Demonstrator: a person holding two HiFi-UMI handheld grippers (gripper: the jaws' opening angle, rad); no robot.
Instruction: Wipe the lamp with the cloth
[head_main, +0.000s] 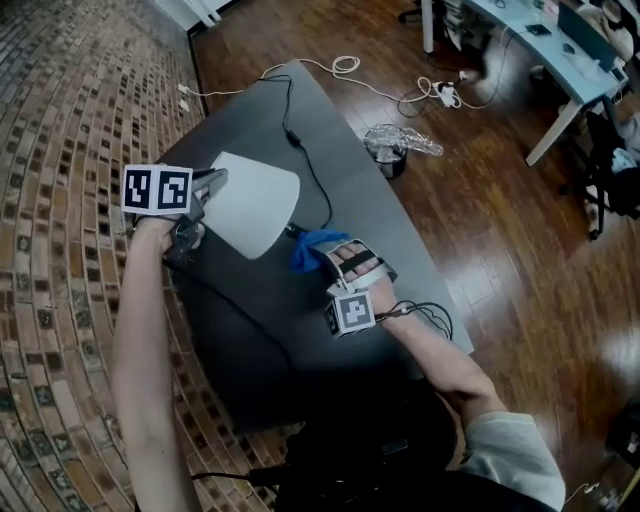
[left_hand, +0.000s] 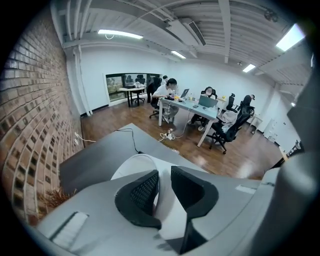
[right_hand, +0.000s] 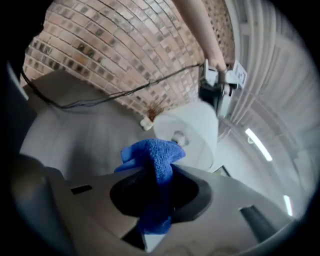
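Smooth white cone-shaded lamp (head_main: 255, 203) over the dark grey table (head_main: 250, 110) — unmarked, matte.
Your left gripper (left_hand: 164, 186) pinches the lamp's shade wall; your right gripper (right_hand: 161, 181) clamps a bunched blue microfibre cloth (head_main: 310, 250) just beside the lamp.

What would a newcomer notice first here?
The white lampshade stands out against the dark table, with the left gripper pinching its rim at the left of the head view. Just to its right, the bright blue cloth is bunched in the right gripper, close to the shade's narrow end.
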